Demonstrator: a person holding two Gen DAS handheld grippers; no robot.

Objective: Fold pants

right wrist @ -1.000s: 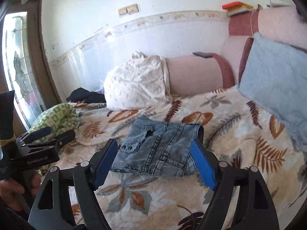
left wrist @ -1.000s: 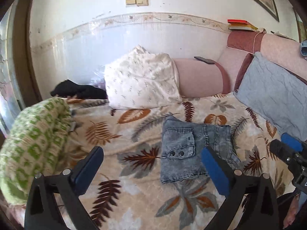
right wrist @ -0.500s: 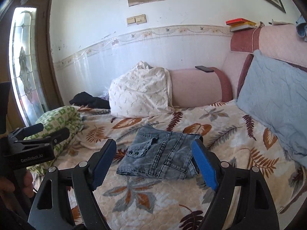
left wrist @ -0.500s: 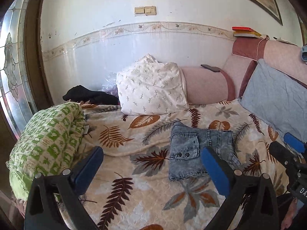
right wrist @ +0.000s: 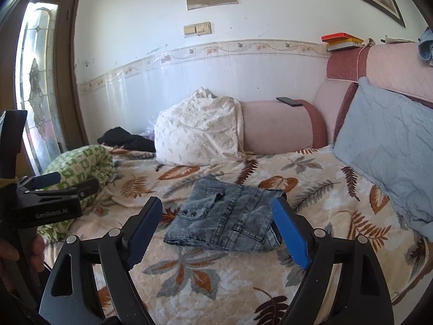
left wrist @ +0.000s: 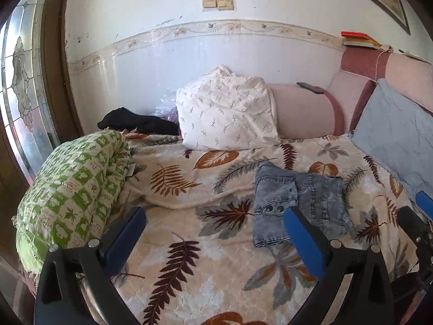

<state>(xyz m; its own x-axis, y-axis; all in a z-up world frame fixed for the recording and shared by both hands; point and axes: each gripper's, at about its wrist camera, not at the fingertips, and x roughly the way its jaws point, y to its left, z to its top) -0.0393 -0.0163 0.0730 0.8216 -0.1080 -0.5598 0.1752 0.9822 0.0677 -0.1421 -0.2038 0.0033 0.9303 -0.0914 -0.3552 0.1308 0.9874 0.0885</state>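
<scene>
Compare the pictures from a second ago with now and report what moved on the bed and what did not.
Both grippers backed away and rose: the folded pants look smaller and farther off, and more wall shows above. The left gripper and right gripper stayed open and empty; nothing was grasped or released. The pants, white pillow and green blanket lie on the leaf-print bedspread as before.
</scene>
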